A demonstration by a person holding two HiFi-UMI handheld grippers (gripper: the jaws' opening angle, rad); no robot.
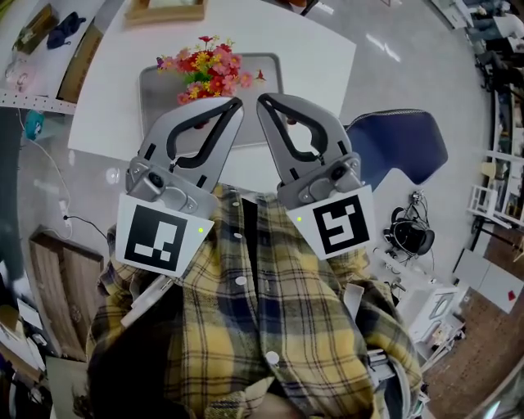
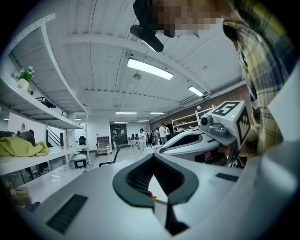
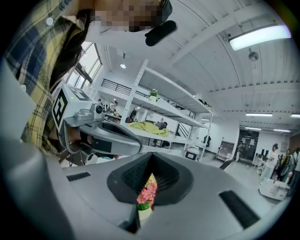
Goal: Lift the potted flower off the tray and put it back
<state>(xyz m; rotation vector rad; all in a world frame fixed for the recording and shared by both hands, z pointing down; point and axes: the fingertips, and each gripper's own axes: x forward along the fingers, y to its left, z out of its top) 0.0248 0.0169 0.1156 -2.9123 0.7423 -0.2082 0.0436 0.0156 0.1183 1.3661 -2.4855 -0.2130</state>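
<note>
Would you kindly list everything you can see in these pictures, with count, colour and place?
Potted flower: one, red, pink and yellow blooms, standing on the tray.
Tray: one, grey, on the table, ahead of both claws.
Table: one, white, in front of the person.
Chair: one, dark blue, at the table's right side.
Wooden frame: one, light brown, at the table's far edge.
Shirt: one, yellow and blue plaid, on the person.
Left claw: one, grey, shut with nothing in it, held near the chest.
Right claw: one, grey, shut with nothing in it, beside the left claw.
</note>
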